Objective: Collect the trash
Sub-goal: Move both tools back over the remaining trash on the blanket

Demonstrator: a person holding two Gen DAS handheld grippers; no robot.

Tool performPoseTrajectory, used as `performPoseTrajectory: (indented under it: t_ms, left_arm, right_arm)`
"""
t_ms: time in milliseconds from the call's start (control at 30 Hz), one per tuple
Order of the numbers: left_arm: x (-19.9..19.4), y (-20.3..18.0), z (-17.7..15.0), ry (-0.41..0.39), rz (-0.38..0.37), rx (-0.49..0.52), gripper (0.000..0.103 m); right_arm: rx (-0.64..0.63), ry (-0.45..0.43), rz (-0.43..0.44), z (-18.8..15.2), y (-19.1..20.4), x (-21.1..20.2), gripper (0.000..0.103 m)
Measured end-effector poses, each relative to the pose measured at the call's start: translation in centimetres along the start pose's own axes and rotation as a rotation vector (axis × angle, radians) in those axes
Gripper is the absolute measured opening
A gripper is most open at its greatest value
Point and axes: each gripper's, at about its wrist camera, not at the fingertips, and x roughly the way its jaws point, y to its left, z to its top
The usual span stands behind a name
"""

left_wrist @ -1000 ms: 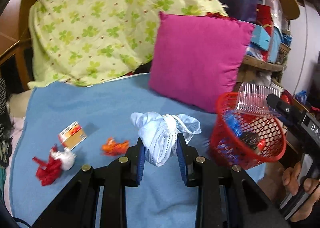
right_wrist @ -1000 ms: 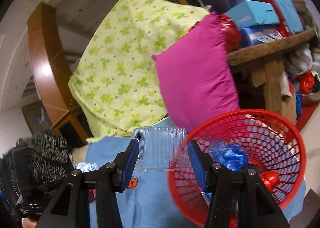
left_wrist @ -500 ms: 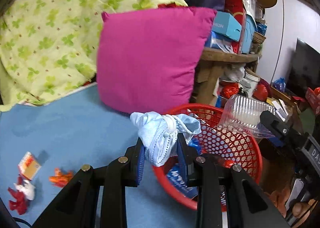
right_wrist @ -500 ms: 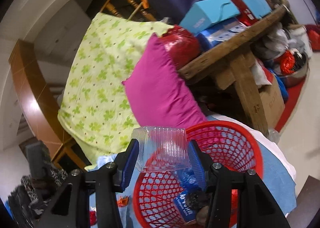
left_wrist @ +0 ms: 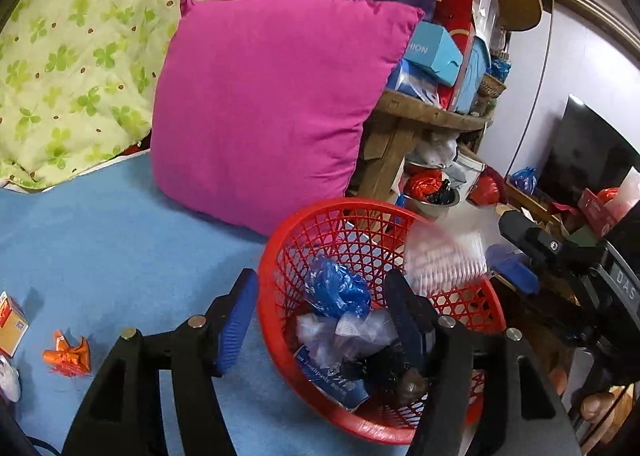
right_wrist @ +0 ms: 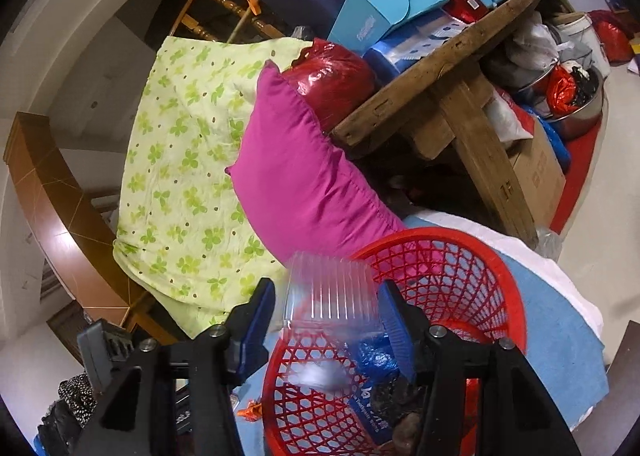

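Observation:
A red mesh basket (left_wrist: 280, 256) stands on the blue blanket, holding blue plastic and other rubbish. My left gripper (left_wrist: 320, 316) hangs over its near rim. Its jaws are opening with nothing between them, and the white face mask (left_wrist: 348, 334) lies in the basket below. My right gripper (right_wrist: 325, 320) is above the basket (right_wrist: 496, 272) too, jaws opening. A clear ribbed plastic container (right_wrist: 332, 292) is between its pads, blurred and loose, with a gap on each side. The left wrist view shows that container (left_wrist: 444, 260) blurred over the basket's far rim.
An orange wrapper (left_wrist: 68, 354) and a small box (left_wrist: 10, 324) lie on the blanket (left_wrist: 120, 240) at the left. A pink pillow (left_wrist: 272, 103) leans behind the basket against a green quilt (left_wrist: 80, 55). A cluttered wooden table (left_wrist: 432, 111) stands to the right.
Both grippers swung over the basket and opened. The mask left the left jaws and now lies in the basket. The clear container has come loose from the right pads and blurs downward.

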Motion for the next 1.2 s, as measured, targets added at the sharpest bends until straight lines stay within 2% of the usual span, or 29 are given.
performPoseTrajectory:
  t_ms: [33, 167, 233, 333, 500, 533, 600, 633, 700, 833, 933, 1000, 1100, 1200]
  left_arm:
    - [-0.4, 0.4, -0.1, -0.007, -0.003, -0.006, 0.067]
    - [-1.9, 2.3, -0.6, -0.020, -0.003, -0.038, 0.067]
    - [-3.3, 3.6, -1.4, -0.032, 0.022, -0.041, 0.068]
    - [-5.6, 6.4, -3.3, -0.044, 0.078, -0.059, 0.068]
    - [-10.5, 13.2, -7.7, -0.070, 0.235, -0.152, 0.069]
    - [-11.3, 14.4, -8.3, -0.077, 0.265, -0.173, 0.069]
    - [-13.2, 17.1, -9.8, -0.094, 0.333, -0.221, 0.069]
    - [-13.9, 18.1, -10.5, -0.106, 0.368, -0.241, 0.069]
    - [-15.3, 20.2, -11.6, -0.131, 0.428, -0.291, 0.069]
    - [-17.0, 23.4, -12.8, -0.159, 0.472, -0.385, 0.069]
    - [-17.3, 24.4, -13.4, -0.148, 0.513, -0.381, 0.069]
    - [-17.5, 25.0, -13.9, -0.140, 0.510, -0.396, 0.069]
    - [-17.6, 25.4, -14.5, -0.126, 0.504, -0.392, 0.069]
    - [-17.9, 26.0, -15.0, -0.099, 0.547, -0.370, 0.069]
  right_arm:
    - [0.003, -0.001, 0.000, -0.1, 0.1, 0.1, 0.069]
    - [0.007, 0.002, 0.004, -0.4, 0.6, 0.5, 0.069]
    - [-0.004, 0.003, 0.010, -0.7, 1.1, 0.7, 0.069]
    - [-0.065, 0.000, 0.017, -1.5, 2.8, 1.0, 0.069]
    - [-0.227, -0.067, 0.077, -4.0, 7.7, 0.2, 0.080]
    - [-0.252, -0.083, 0.097, -4.5, 8.6, 0.1, 0.082]
    - [-0.301, -0.103, 0.132, -6.0, 10.8, 0.0, 0.096]
    - [-0.327, -0.087, 0.154, -6.8, 11.9, 0.3, 0.100]
    - [-0.401, -0.040, 0.177, -8.5, 14.0, 1.2, 0.100]
    - [-0.534, 0.149, 0.181, -12.6, 17.9, 4.9, 0.100]
    - [-0.545, 0.284, 0.207, -15.0, 19.5, 7.7, 0.100]
    - [-0.526, 0.382, 0.225, -16.6, 20.0, 9.9, 0.100]
    - [-0.548, 0.440, 0.180, -18.4, 20.6, 12.4, 0.100]
    - [-0.617, 0.441, 0.086, -19.5, 21.2, 14.9, 0.100]
